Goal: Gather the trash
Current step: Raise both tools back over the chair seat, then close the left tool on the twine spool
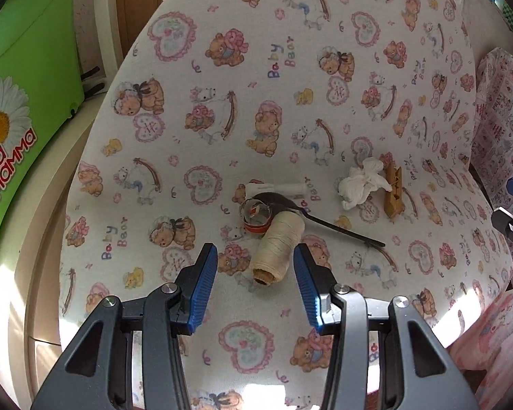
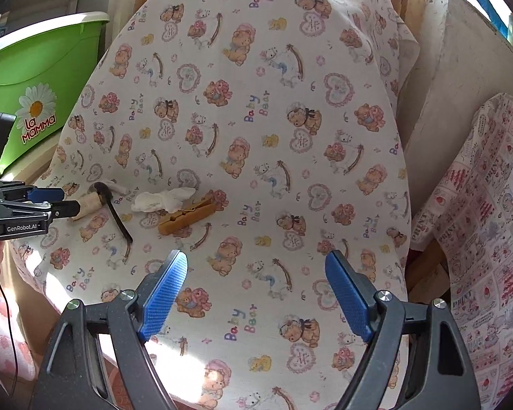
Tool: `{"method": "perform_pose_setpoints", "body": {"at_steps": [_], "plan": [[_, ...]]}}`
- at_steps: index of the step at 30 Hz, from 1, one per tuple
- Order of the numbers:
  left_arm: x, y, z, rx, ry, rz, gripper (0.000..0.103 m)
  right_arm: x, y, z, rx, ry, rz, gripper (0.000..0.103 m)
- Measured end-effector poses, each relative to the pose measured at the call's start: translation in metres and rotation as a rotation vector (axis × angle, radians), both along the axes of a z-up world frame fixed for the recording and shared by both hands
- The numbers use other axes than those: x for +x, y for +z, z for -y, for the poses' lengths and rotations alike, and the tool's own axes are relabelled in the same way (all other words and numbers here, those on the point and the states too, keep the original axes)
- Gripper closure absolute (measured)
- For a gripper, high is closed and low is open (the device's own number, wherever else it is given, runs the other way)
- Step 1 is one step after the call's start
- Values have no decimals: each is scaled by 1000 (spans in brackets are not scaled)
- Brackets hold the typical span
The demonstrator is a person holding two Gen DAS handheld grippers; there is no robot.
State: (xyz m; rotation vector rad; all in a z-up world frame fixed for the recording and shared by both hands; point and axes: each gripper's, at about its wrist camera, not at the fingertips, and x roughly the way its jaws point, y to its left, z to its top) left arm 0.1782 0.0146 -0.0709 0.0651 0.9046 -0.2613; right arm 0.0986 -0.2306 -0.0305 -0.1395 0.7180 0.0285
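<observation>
Several bits lie on our table [image 1: 188, 17] | crumpled tissue [image 1: 362, 184] beside clothespin [image 1: 393, 193], uncollected | left gripper [image 1: 255, 266] fingers half-spread, pinching nothing, near thread spool [image 1: 278, 246] | right gripper [image 2: 256, 290] fingers wide, empty | collecting barely begun

Far half of surface [image 2: 290, 68] is left wide open; near-left gets crowded w/ thread spool [image 1: 277, 246], spoon [image 1: 325, 220], clothespin [image 2: 188, 215].

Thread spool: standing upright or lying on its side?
On its side: the thread spool lies on the tablecloth, hollow core end facing the camera.
</observation>
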Motion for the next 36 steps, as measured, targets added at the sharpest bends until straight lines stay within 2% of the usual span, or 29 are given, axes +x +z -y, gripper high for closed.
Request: {"method": "perform_pose_setpoints", "body": {"at_steps": [4, 6, 10, 16, 19, 20, 21, 24, 31, 34, 36], "plan": [[5, -6, 2, -43, -1, -24, 67, 2, -1, -2, 12, 3, -9, 18], [5, -7, 6, -41, -15, -24, 75, 4, -2, -2, 23, 5, -17, 18], [1, -8, 12, -23, -26, -14, 78, 4, -4, -3, 12, 2, -22, 18], [-5, -10, 16, -49, -25, -52, 78, 1, -3, 1, 16, -7, -13, 18], [-6, -10, 19, -25, -30, -38, 76, 0, -4, 4, 17, -16, -15, 18], [-6, -10, 20, -14, -29, -31, 82, 0, -4, 4, 18, -17, -17, 18], [-5, -11, 22, -14, -29, -30, 81, 0, -5, 5, 18, -18, -19, 18], [-5, -8, 17, -59, -7, -34, 82, 1, -7, 6, 11, -27, -22, 18], [-16, 20, 6, -139, 23, 26, 82, 5, -10, 7, 37, -33, -35, 18], [-19, 27, 4, -150, 35, 44, 82, 10, -13, 2, 42, -32, -44, 18], [-21, 31, 4, -131, 49, 70, 82, 15, -16, -3, 54, -28, -59, 18]]}}
